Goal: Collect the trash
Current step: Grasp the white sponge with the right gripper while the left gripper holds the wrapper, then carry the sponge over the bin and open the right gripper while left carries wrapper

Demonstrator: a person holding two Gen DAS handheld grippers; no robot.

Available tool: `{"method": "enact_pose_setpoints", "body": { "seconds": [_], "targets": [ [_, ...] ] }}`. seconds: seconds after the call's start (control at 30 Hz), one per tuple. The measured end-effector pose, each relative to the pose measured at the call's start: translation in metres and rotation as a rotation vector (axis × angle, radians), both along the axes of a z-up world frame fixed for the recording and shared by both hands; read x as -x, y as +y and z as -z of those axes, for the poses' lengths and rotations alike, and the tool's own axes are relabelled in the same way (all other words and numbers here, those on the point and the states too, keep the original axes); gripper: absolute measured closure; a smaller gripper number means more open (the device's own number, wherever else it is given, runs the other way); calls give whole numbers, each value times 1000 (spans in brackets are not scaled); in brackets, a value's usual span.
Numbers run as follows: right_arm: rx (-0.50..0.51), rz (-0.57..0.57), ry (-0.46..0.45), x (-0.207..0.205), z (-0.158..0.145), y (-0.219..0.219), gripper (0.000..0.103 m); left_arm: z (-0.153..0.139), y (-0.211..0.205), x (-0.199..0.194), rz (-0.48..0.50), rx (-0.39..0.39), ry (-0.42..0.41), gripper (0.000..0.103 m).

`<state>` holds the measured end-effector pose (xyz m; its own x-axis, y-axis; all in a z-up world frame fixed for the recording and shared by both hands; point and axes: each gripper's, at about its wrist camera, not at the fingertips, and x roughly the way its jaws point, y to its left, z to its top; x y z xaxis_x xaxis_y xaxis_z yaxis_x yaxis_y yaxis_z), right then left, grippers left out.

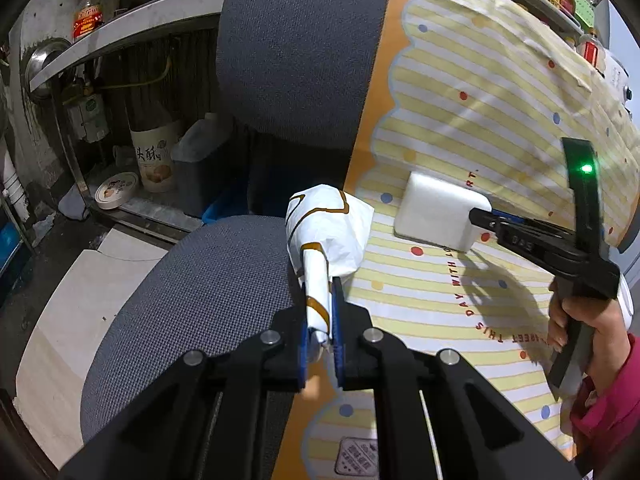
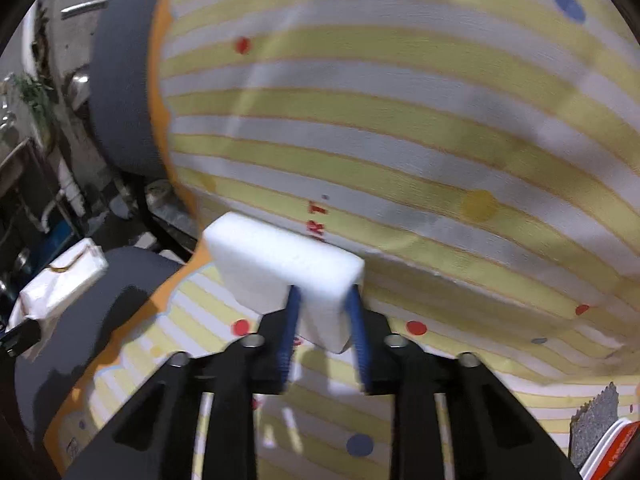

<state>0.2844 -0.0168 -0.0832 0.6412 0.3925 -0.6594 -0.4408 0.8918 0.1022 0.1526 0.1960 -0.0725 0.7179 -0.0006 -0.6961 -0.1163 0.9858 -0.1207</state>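
My left gripper [image 1: 321, 288] is shut on a crumpled white paper wrapper with brown lines [image 1: 326, 232], held over the edge of a grey office chair seat [image 1: 192, 292]. The wrapper also shows at the far left of the right wrist view [image 2: 56, 280]. My right gripper [image 2: 324, 296] is shut on a white foam block [image 2: 276, 264], held just above the striped yellow-and-white sheet [image 2: 400, 120]. In the left wrist view the foam block [image 1: 436, 212] is gripped at its right end by the right gripper [image 1: 480, 216].
The striped sheet [image 1: 480, 92] drapes over the chair seat and backrest [image 1: 300, 48]. A low shelf at left holds a cardboard canister [image 1: 154, 160], a round tin [image 1: 116, 190] and bottles. A grey scrap and a red-white package [image 2: 600, 440] lie at the right.
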Motion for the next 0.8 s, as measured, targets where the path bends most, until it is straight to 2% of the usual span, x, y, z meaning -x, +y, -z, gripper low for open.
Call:
{"method": "enact_pose_setpoints", "body": {
  "seconds": [0.17,0.3,0.6,0.8],
  "targets": [
    [-48,14,-41,59,-39,-29,84,-19,-20,21,34,-9,-49,96],
    [-96,116,-29,109,-61,-75,83,-36,-49,43,95,-5,-91,96],
    [-106,320,-63,229,-66,-163,82,-56,-132,99,257,-28,-139,96],
    [-149,468,-92,304,-69,-229,82,-67,-199,139,431,-13,-178,96]
  ]
}}
